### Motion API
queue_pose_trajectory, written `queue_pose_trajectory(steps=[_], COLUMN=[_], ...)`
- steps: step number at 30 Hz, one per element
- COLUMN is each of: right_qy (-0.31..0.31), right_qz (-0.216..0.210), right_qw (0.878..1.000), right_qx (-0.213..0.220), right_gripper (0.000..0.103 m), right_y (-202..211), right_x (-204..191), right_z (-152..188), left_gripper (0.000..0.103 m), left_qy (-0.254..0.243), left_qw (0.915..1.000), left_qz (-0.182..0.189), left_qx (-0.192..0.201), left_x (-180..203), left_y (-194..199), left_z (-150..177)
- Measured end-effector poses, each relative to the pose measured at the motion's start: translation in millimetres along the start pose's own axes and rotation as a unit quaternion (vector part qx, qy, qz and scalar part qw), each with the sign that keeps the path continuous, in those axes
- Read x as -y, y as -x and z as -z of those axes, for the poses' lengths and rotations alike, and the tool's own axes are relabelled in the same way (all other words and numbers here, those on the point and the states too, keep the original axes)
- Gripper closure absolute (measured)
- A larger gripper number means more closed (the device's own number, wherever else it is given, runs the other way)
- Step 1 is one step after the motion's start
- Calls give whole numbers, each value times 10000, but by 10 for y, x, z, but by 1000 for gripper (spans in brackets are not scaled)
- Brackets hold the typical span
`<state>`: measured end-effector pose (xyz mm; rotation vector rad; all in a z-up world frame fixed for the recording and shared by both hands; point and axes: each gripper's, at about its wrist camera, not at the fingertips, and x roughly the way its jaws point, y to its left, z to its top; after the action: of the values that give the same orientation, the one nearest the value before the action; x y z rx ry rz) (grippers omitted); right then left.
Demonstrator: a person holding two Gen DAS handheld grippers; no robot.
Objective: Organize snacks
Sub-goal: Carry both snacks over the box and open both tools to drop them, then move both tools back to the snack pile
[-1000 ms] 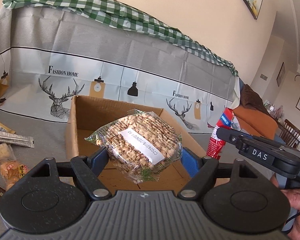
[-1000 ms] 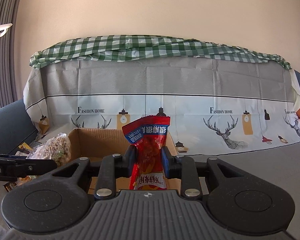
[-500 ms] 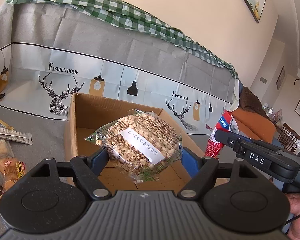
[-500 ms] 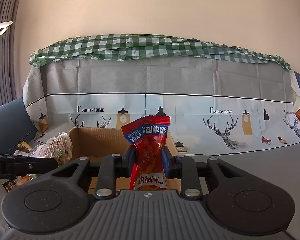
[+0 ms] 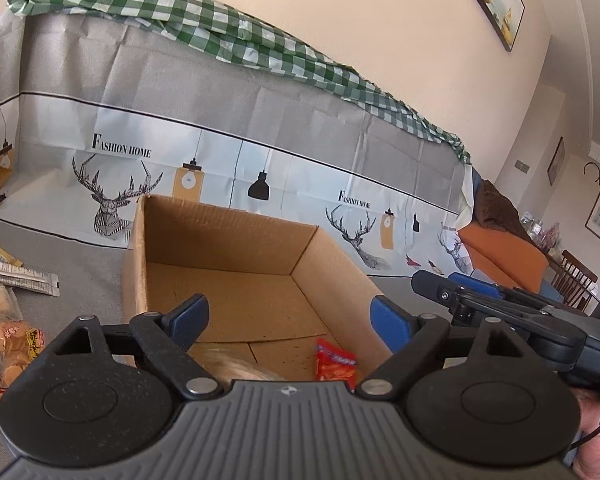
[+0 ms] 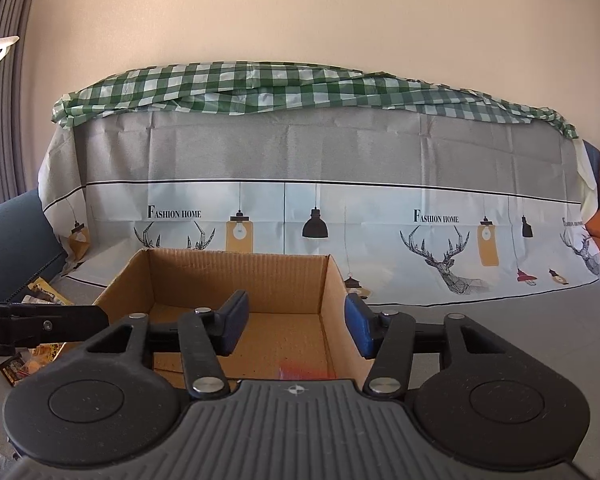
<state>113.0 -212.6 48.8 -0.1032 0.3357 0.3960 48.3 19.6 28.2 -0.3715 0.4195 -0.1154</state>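
An open cardboard box stands on the grey sofa cover and also shows in the right wrist view. My left gripper is open and empty above its near side. The red snack pack lies on the box floor at the near right. The clear bag of beans lies beside it, mostly hidden by my gripper body. My right gripper is open and empty over the box; a red blur of the pack shows below it. The right gripper also shows in the left wrist view, right of the box.
Several loose snack packs lie on the seat left of the box: a cracker bag and a flat silver sachet; more packs show in the right wrist view. The covered sofa back rises behind the box.
Both grippers opened. The bean bag dropped from the left one and the red pack from the right one; both now lie in the box.
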Motion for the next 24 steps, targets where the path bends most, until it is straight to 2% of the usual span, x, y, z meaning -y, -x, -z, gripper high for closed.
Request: queue_pose_trajectory(steps=[5, 8, 17, 22, 24], right_qy=[97, 113, 30, -99, -172], right_qz=[70, 60, 185, 104, 5], right_qw=[9999, 9998, 9990, 9990, 9990], right_qx=[40, 123, 414, 415, 401], right_gripper=[48, 46, 28, 26, 26], right_y=[-4, 12, 81, 100, 112], right_x=[-40, -48, -106, -209, -278], right_z=[3, 0, -10, -24, -34], left_gripper=[13, 13, 15, 30, 45], left_qy=[-238, -336, -337, -375, -336], left_qw=[9987, 9978, 9971, 9977, 9986], left_qz=[-135, -158, -142, -167, -210], left_qx=[432, 544, 662, 540, 352], left_x=[49, 58, -38, -140, -218], left_y=[94, 138, 317, 455, 510], left_z=[1, 3, 17, 5, -11])
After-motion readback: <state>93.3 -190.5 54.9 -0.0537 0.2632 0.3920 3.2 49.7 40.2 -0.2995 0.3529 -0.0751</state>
